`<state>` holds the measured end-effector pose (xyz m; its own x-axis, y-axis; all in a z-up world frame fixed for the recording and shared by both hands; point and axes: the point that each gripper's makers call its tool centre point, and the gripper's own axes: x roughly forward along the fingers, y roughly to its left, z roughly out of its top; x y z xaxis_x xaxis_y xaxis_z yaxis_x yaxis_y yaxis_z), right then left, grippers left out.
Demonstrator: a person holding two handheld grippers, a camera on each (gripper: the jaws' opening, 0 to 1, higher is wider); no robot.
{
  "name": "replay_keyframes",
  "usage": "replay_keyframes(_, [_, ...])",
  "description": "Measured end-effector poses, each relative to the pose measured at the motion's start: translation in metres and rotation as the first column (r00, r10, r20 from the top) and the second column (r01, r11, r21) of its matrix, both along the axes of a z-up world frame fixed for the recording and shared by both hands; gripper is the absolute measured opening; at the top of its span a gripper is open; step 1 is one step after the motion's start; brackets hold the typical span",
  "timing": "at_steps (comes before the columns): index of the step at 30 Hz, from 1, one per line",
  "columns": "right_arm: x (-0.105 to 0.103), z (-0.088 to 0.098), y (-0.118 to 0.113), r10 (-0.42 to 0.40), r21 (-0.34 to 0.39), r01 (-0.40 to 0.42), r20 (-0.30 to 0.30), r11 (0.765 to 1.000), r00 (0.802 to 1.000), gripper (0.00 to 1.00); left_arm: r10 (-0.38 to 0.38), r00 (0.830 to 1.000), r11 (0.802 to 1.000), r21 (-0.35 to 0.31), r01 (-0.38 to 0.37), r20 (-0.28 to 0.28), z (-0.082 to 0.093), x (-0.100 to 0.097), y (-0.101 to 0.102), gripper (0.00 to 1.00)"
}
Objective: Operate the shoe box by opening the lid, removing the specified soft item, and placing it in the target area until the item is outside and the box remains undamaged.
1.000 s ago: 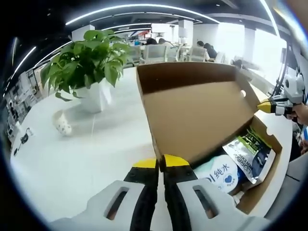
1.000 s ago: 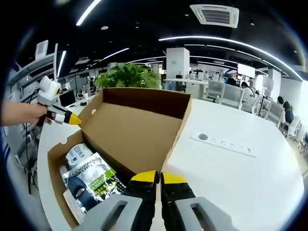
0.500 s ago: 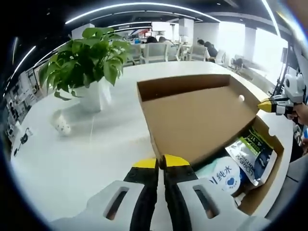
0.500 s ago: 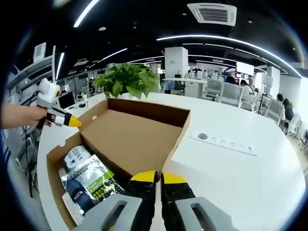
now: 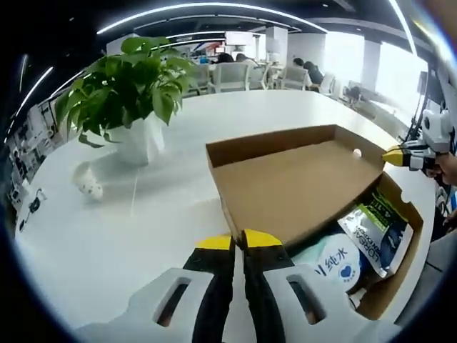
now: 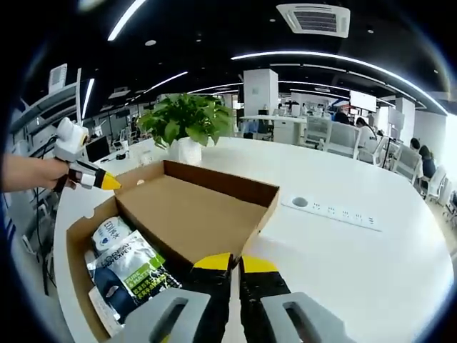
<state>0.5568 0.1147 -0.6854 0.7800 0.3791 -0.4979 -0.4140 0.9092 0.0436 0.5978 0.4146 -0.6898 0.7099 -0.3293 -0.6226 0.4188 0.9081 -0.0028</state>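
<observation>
Lid (image 5: 296, 186): I see it folded back, nearly flat, at 12 o'clock from the left gripper (image 5: 238, 241).
Grippers: left and right gripper (image 6: 230, 263) both closed, empty.
Soft item: pouches (image 6: 128, 268) lie inside the shoe box (image 6: 75, 239).
Technique: I open the jaws, pinch one pouch's edge, lift clear of the walls.

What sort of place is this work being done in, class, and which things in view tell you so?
Most likely an open-plan office: rows of desks with office chairs behind, a ceiling air-conditioning unit, and a long white table with a potted plant.

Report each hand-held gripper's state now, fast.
Left hand-held gripper: closed, gripping the lid of the shoe box at its edge.
Right hand-held gripper: closed, also on the lid's edge.
</observation>
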Motion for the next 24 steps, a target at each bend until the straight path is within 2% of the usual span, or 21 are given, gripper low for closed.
replay_keyframes(24, [0.0068,-0.0078,-0.0006,-0.007,0.01,0.007,-0.01,1.0,1.0,0.0,0.004,1.0,1.0,-0.012,-0.004,-0.011,-0.0071,0.0004,-0.0037,0.03])
